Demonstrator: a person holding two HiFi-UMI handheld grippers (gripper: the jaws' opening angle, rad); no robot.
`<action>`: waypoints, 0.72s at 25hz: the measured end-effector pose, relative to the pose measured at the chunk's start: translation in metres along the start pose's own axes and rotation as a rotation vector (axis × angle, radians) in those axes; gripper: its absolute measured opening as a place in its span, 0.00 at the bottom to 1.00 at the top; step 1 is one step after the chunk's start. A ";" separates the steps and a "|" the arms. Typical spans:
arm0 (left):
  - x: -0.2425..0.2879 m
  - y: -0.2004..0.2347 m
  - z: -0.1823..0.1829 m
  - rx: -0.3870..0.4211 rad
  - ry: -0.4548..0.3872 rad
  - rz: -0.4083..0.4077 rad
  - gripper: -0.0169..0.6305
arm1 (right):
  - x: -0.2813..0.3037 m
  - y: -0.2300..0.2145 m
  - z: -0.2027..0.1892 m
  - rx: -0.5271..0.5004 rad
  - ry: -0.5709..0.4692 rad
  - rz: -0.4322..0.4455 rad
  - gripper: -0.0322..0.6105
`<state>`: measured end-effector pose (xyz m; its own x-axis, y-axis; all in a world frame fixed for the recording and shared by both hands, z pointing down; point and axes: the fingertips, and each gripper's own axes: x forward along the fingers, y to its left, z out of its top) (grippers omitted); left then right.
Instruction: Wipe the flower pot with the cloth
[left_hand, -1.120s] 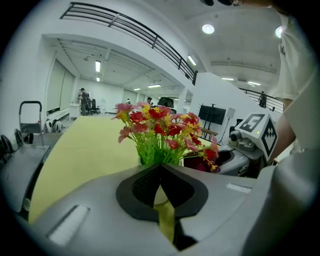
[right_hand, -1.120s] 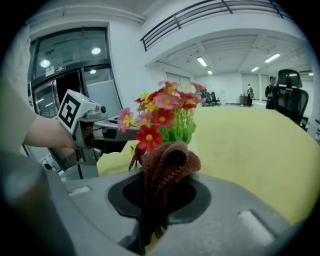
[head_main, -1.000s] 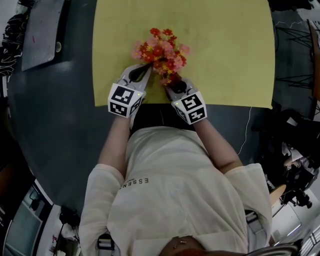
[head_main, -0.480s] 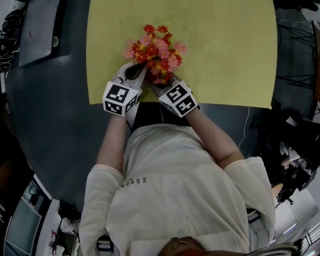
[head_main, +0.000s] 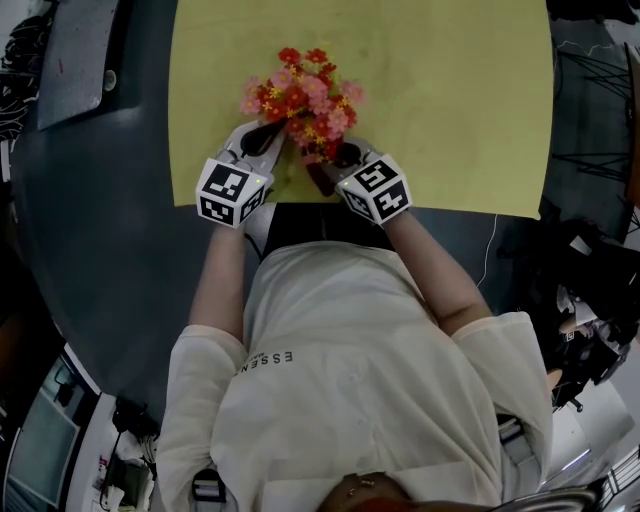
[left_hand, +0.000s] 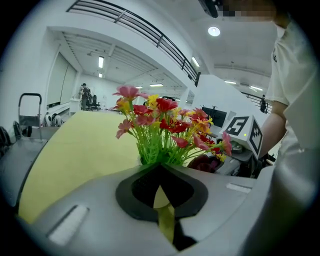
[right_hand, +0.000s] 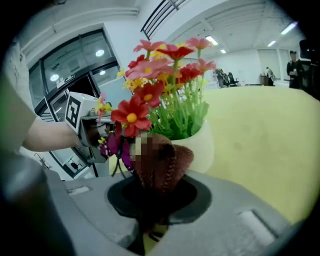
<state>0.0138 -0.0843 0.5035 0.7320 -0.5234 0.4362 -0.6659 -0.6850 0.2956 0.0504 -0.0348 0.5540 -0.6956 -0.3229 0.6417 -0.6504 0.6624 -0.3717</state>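
At 12 o'clock of the person (head_main: 350, 380), seen from the head: a bunch of red, pink and yellow flowers (head_main: 300, 98), on a yellow mat (head_main: 450, 100) spread over the dark grey surface (head_main: 110, 250). Under the blooms, hidden in that view, the flower pot (right_hand: 200, 145). Plain in the right gripper view: cream, rounded, upright on the mat, green stems rising out of it.

At 7 o'clock of the flowers, the left tongs (head_main: 272, 140), pointing toward 1 o'clock, tips tucked under the blooms. Jaws together in the left gripper view, tips right at the foot of the green stems, only a thin pale sliver in the hollow between them. Pot's rim nipped there or not: cannot tell.

At 5 o'clock of the flowers, the right tongs (head_main: 332, 165), pointing toward 11 o'clock. Clamped on the cloth (right_hand: 159, 165), a dark reddish-brown wad with a stitched edge, bunched up out of the jaws. In the right gripper view, cloth close against the pot's side at its 8 o'clock, below a red bloom; real contact not sure. From the head, the same cloth as a dark red patch at 6 o'clock of the flowers, between the two pairs of tongs.

Forearms (head_main: 225, 270) reaching up from 6 o'clock, one behind each pair of tongs.
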 end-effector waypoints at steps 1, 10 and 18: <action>0.000 0.000 0.000 0.009 0.003 0.000 0.05 | -0.003 -0.005 -0.002 0.009 0.003 -0.010 0.15; -0.001 0.001 -0.002 -0.001 0.007 0.002 0.05 | -0.029 -0.054 -0.006 0.086 0.000 -0.119 0.15; 0.004 0.000 0.003 -0.045 -0.033 0.083 0.05 | -0.039 -0.115 0.040 0.010 -0.039 -0.225 0.15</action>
<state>0.0170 -0.0876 0.5030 0.6778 -0.5944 0.4329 -0.7298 -0.6156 0.2975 0.1404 -0.1252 0.5453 -0.5437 -0.4880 0.6828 -0.7934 0.5641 -0.2287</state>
